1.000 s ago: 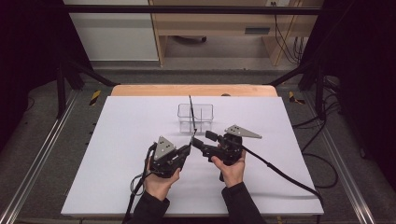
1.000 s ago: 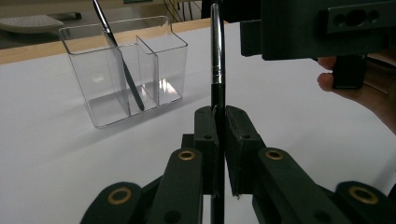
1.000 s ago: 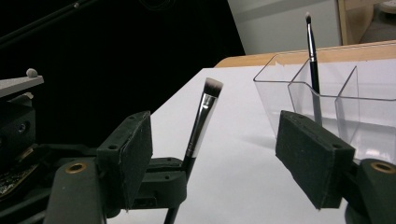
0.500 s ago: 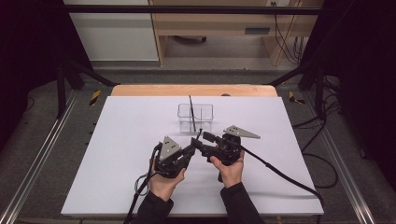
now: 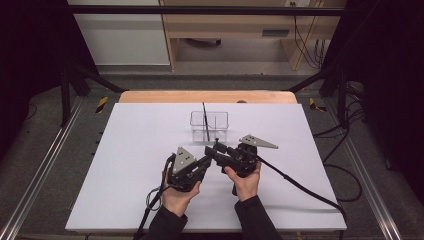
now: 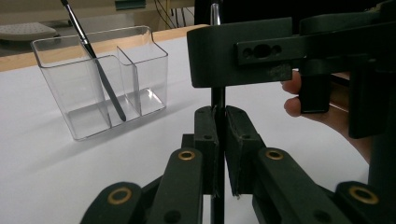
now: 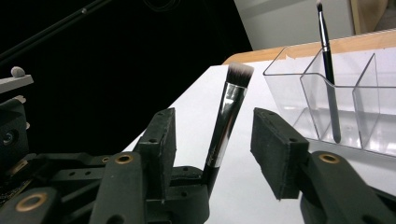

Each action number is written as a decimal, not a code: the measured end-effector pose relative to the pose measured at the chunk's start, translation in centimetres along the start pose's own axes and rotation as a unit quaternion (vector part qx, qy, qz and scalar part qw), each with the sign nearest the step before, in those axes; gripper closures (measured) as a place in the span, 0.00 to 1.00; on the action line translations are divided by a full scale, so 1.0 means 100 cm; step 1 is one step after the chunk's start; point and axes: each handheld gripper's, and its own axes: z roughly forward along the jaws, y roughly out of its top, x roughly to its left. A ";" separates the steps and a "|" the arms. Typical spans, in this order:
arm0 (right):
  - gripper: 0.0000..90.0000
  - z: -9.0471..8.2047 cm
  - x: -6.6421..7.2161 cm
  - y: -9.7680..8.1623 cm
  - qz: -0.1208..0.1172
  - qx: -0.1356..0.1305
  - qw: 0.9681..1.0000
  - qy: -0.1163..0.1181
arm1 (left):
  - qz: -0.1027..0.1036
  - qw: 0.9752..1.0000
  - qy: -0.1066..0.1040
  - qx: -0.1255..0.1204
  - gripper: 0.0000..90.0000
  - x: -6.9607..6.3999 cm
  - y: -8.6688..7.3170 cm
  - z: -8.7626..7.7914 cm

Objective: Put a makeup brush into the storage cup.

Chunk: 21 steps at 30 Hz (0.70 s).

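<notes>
My left gripper (image 6: 218, 122) is shut on the black handle of a makeup brush (image 7: 228, 109), which stands upright with its silver ferrule and white-tipped bristles on top. My right gripper (image 7: 212, 133) has its jaws on either side of that brush. They have just been closing, but a gap still shows between each pad and the ferrule. In the high view the left gripper (image 5: 206, 161) and the right gripper (image 5: 216, 150) meet tip to tip at the table's middle. Just behind them stands a clear divided organizer (image 5: 220, 119) with a thin dark brush (image 5: 204, 120) leaning in it.
The organizer (image 6: 144, 60) stands close behind the grippers, its thin brush (image 6: 95, 58) slanting up to the left. White table cover (image 5: 125, 165) spreads to all sides. A cable (image 5: 300, 182) trails right from the right gripper. A wooden table edge (image 5: 150, 96) runs along the back.
The right gripper's jaws have drawn closer around the brush. Both hands have stayed nearly in place.
</notes>
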 end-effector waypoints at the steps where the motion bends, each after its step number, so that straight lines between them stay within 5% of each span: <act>1: 0.59 0.000 0.000 0.000 0.001 0.000 1.000 0.000 | 0.000 1.000 0.000 0.000 0.92 0.000 0.000 0.000; 21: 0.79 0.002 0.000 0.000 0.028 -0.001 1.000 0.008 | -0.002 1.000 0.003 -0.009 0.92 0.000 0.001 -0.003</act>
